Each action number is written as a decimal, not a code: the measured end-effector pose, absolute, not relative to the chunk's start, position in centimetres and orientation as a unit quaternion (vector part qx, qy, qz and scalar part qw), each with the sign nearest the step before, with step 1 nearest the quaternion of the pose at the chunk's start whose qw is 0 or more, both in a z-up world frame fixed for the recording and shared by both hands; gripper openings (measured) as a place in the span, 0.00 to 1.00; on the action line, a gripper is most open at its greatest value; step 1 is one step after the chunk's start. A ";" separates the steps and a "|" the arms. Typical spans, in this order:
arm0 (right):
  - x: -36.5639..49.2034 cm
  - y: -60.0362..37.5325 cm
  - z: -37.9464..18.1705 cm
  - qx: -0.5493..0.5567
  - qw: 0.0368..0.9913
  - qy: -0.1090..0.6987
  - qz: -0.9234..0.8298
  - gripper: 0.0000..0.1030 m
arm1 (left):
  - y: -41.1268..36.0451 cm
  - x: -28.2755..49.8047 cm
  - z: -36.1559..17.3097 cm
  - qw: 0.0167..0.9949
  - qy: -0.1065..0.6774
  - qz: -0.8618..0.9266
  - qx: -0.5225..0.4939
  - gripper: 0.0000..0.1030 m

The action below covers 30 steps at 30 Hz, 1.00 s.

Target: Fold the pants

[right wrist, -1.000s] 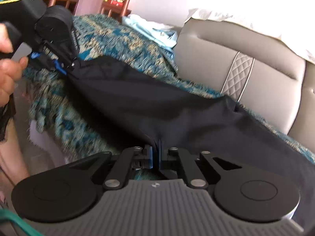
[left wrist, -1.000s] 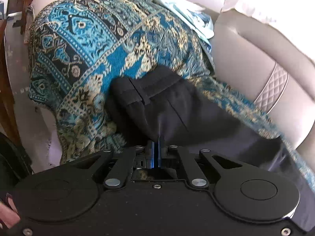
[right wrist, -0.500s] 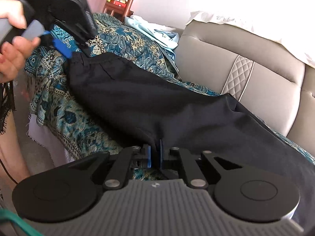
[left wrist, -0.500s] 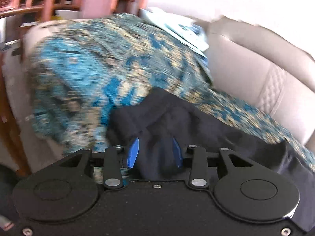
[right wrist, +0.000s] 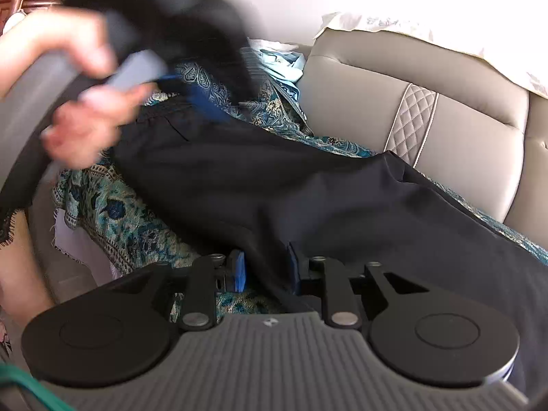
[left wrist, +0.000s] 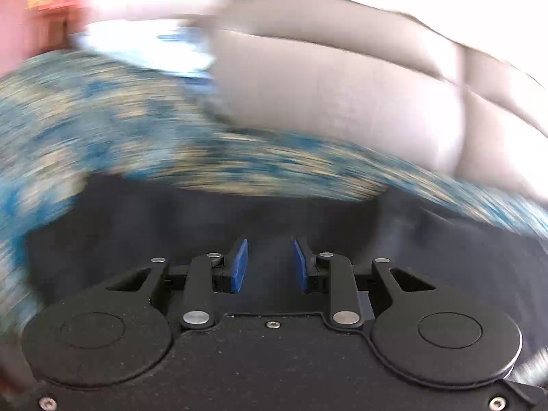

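Beige sofa (right wrist: 462,130) with a teal paisley throw (right wrist: 113,212) over it. The black pants (right wrist: 308,198) lie on the throw, long axis running 10 to 4 o'clock, dead ahead at 12 of the right tongs (right wrist: 265,270), which just spread and let go, cloth loose between. Left tongs (left wrist: 269,267), a second ago pinching the waistband, now gape over the cloth, closing slightly.

A grey sofa (right wrist: 462,130) carries a blue patterned throw (right wrist: 113,219) draped across its seat, with dark pants (right wrist: 274,185) spread flat on the throw and light blue cloth (right wrist: 284,61) bunched at the far end.
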State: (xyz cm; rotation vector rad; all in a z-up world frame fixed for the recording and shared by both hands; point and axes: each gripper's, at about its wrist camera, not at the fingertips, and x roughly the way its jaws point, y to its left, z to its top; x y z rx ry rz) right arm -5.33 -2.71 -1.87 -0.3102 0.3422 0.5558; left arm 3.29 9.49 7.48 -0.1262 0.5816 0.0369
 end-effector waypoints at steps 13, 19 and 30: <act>-4.8 -3.4 -2.1 -0.116 0.939 0.173 0.274 0.42 | 0.1 16.9 4.1 0.933 0.343 -0.083 0.070 0.11; -4.5 -3.9 -2.5 -0.110 0.940 0.170 0.276 0.43 | 1.1 20.2 3.4 0.939 0.337 -0.065 0.008 0.11; -4.4 -8.2 -2.3 -0.083 0.943 0.191 0.261 0.71 | 1.9 19.6 2.0 0.954 0.293 -0.068 -0.002 0.12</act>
